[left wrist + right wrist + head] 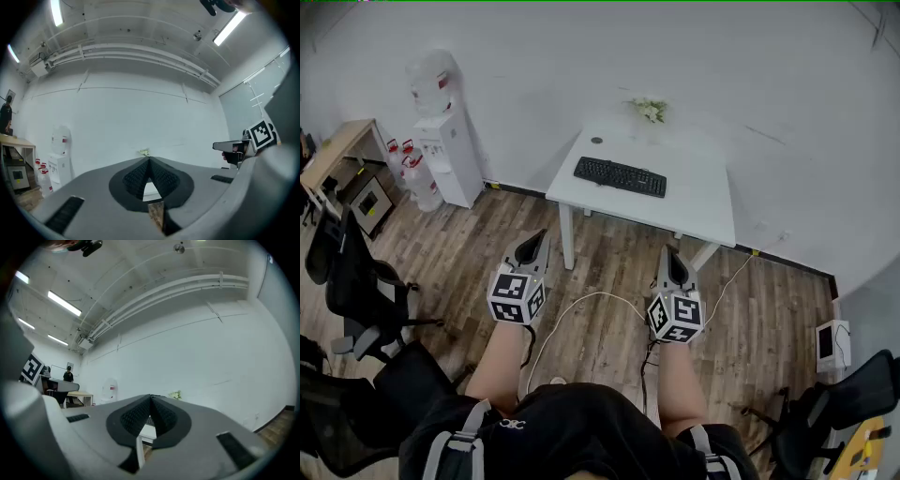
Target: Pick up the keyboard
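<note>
On the white square table (703,202) by the wall, well ahead of both tools, lies the flat black keyboard (620,176). The left gripper (538,236) and right gripper (671,253) point level, jaws pressed together, empty. Arriving closed, they would likely shove the keyboard instead of grasping it.

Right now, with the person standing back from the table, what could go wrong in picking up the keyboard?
1. Both the left gripper and the right gripper are shut; arriving like that, they would likely shove the keyboard rather than grasp it.
2. A white cable loops across the floor toward the table, a possible snag underfoot.
</note>
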`<state>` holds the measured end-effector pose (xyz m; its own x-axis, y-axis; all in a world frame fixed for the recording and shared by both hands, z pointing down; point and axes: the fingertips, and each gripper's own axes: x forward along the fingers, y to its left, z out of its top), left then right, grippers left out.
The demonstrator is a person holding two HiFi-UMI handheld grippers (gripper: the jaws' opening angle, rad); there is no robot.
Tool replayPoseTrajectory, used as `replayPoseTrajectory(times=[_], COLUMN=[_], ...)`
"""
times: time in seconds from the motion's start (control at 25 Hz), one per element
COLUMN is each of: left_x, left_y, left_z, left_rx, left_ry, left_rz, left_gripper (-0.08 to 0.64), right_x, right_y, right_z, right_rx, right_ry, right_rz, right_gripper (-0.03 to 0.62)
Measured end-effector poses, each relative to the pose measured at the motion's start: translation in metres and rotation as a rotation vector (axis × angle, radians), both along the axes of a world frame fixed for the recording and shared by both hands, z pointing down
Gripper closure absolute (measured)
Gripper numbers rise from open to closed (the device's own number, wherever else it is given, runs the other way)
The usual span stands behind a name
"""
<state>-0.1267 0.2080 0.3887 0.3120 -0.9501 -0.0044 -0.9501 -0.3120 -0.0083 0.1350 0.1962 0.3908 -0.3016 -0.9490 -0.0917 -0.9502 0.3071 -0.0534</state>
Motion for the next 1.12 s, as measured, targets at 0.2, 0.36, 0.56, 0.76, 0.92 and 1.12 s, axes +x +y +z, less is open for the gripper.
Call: replayPoseTrajectory(times=[0.2,0.36,0.56,0.76,0.92,1.12], left_x=[0.0,0.001,0.0,-0.009,-0.026,-0.049], left_y=[0.0,-0.002,-0.003,-0.006,-0.011,-0.019], left_z=[-0.003,-0.001,-0.001,0.003,0.007,0.011], left_rx=[0.006,0.001,0.001,-0.004,-0.001,-0.003], left_ry=[-0.01,-0.027,-0.026,-0.027,-0.023,-0.019], left_rz=[0.008,0.022,0.039,0.053,0.057,0.08], left_gripper=[0.551,0.551,0.551,0.551,0.551,0.551], right_x=[-0.007,-0.01,-0.011,-0.021,-0.034,-0.057], right_y=[0.001,0.001,0.002,0.002,-0.003,-0.005], right_z=[0.001,0.004,0.003,0.005,0.01,0.012], right_rx=[0.0,-0.005,-0.004,-0.01,-0.021,-0.014], right_ry=[0.006,0.0,-0.016,-0.008,-0.005,0.006], right_rz=[-0.002,0.017,0.039,0.049,0.056,0.078], right_gripper=[0.589,0.589,0.589,0.589,0.589,0.589])
